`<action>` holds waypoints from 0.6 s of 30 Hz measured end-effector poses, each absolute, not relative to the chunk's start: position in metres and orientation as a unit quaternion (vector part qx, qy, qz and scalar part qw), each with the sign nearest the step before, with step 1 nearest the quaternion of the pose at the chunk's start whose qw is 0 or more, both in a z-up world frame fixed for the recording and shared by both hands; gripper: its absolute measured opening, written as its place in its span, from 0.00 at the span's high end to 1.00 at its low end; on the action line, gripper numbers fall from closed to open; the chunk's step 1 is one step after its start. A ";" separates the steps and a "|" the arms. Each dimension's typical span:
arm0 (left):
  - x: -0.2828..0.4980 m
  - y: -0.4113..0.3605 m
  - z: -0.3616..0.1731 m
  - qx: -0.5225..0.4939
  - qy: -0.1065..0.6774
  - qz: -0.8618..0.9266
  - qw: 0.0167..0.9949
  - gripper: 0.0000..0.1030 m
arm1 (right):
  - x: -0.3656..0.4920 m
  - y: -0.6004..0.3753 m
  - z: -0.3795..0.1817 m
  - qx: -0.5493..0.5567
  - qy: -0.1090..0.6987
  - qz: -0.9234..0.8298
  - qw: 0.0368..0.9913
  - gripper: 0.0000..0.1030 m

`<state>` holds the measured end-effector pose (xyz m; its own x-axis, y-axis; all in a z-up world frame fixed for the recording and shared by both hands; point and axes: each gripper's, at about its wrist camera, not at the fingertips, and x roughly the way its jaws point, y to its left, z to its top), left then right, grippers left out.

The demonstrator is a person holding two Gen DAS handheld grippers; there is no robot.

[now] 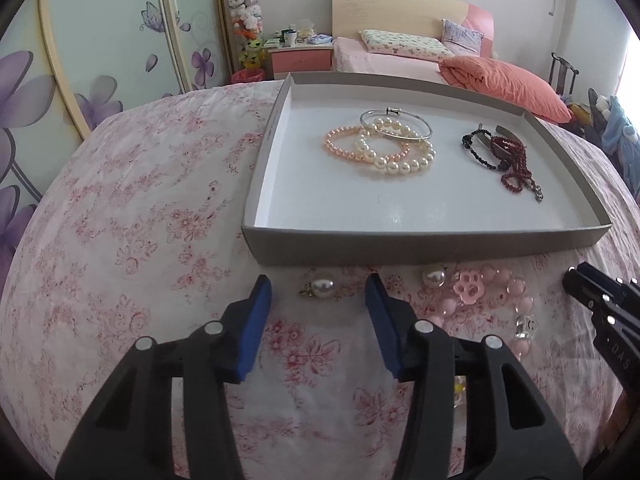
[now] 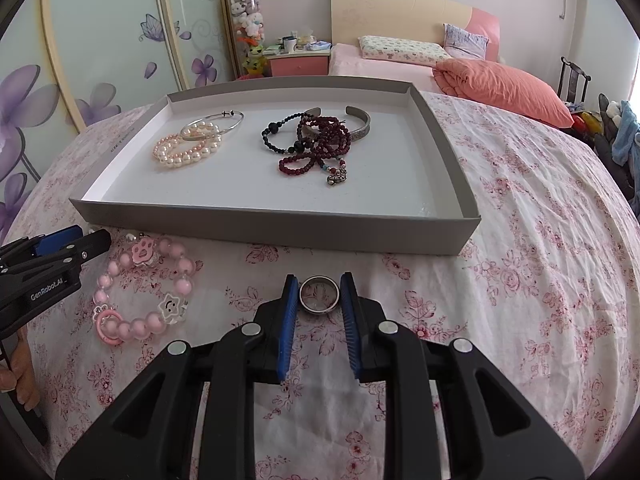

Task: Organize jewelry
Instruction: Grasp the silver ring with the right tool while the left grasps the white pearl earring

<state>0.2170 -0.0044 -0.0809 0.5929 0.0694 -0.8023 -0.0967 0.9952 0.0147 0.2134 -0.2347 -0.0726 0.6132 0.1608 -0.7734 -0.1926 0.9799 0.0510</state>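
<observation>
Ring (image 2: 319, 294) between right tongs (image 2: 320, 286) pads

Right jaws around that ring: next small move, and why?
Probably lift the ring and carry it over the tray's near wall. The right gripper seems shut on it, and the other sorted jewelry already lies in the tray.

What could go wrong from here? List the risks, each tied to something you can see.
1. The right gripper pinches the metal ring only at its fingertips; the smooth band could slip out on the way to the tray.
2. The left gripper stands open around a pearl earring lying flat on wrinkled cloth; closing may snag fabric or roll the pearl away.
3. The pink bead bracelet lies between both grippers, so either could drag it.
</observation>
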 end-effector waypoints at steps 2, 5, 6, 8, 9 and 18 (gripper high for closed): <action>0.218 -0.005 -0.080 -0.016 0.446 0.050 0.893 0.63 | 0.213 -0.235 -0.073 -0.018 0.429 0.099 0.898 0.78; 0.219 -0.004 -0.080 -0.014 0.443 0.051 0.895 0.75 | 0.214 -0.234 -0.073 -0.018 0.429 0.099 0.898 0.77; 0.219 -0.004 -0.080 -0.014 0.443 0.051 0.895 0.77 | 0.214 -0.234 -0.072 -0.017 0.429 0.099 0.898 0.77; 0.219 -0.002 -0.080 -0.013 0.442 0.050 0.895 0.80 | 0.214 -0.235 -0.072 -0.017 0.429 0.100 0.898 0.77; 0.219 -0.002 -0.080 -0.013 0.442 0.049 0.896 0.80 | 0.214 -0.235 -0.072 -0.016 0.429 0.100 0.897 0.77; 0.219 -0.003 -0.080 -0.005 0.437 0.046 0.898 0.81 | 0.214 -0.235 -0.073 -0.016 0.429 0.100 0.897 0.77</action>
